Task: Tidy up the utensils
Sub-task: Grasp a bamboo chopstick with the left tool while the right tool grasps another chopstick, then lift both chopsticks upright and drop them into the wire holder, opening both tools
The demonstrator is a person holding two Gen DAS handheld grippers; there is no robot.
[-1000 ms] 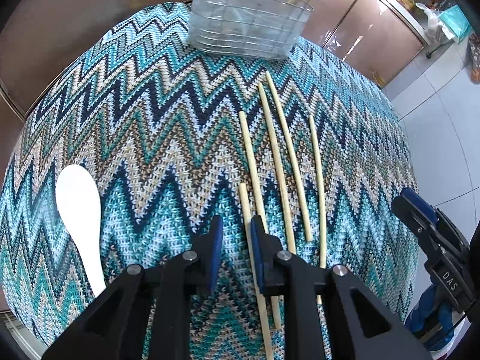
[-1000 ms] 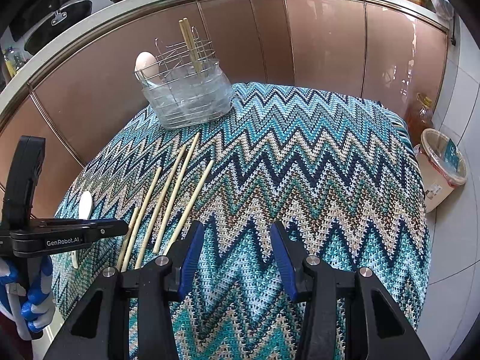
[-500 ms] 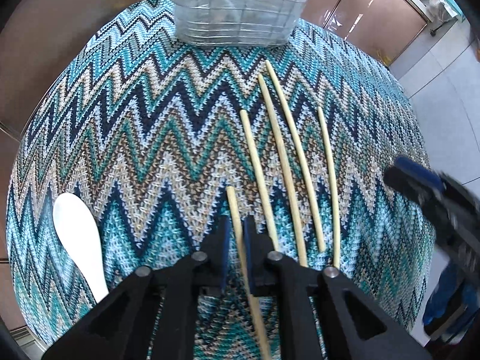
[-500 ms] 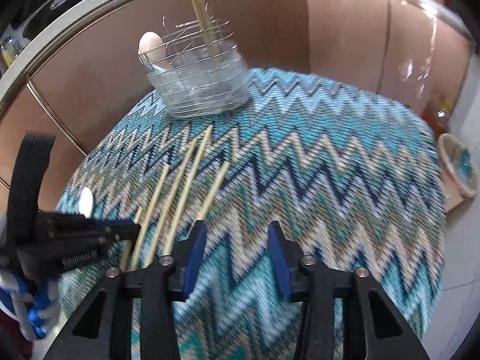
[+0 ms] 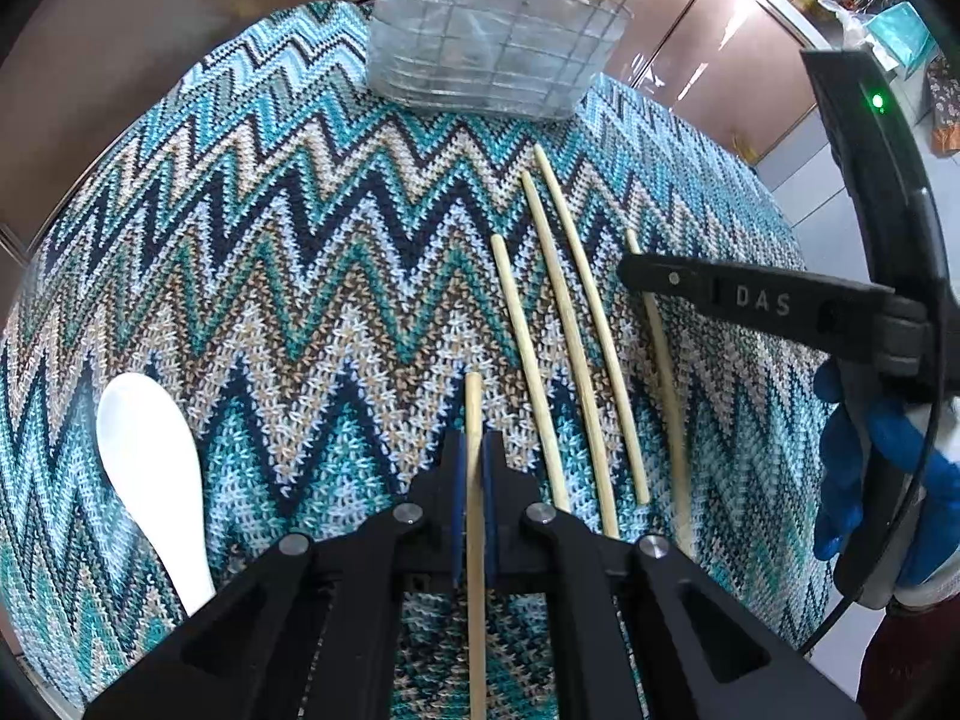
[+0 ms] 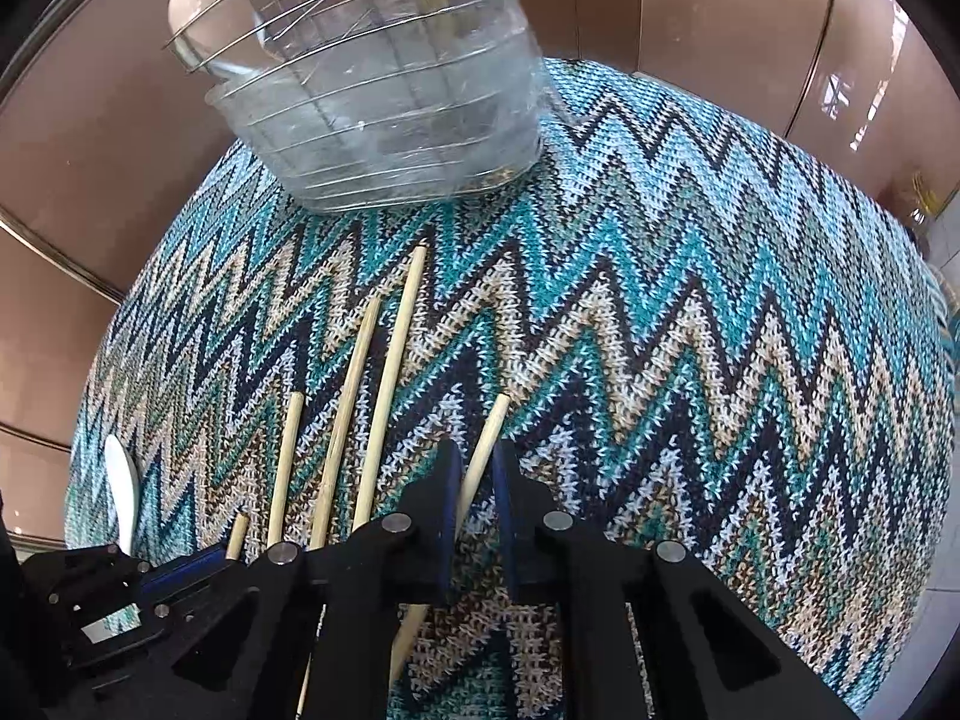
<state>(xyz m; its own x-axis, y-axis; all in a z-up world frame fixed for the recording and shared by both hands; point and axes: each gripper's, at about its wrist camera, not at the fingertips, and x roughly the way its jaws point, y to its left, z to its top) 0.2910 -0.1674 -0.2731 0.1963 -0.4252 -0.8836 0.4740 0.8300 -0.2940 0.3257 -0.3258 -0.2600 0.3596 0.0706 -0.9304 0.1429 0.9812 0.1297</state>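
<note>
Both tongs point steeply down, their black arms filling the bottom of each wrist view. The left tongs have their blue-padded fingers drawn close together, pinched on a single chopstick that runs back between them. The right tongs have just been closing and now press on the far-right chopstick, which crosses the narrow gap at a slant. From the left camera, a blue-gloved hand wraps the right tool's handle, its black fingers reaching in from the side.
</note>
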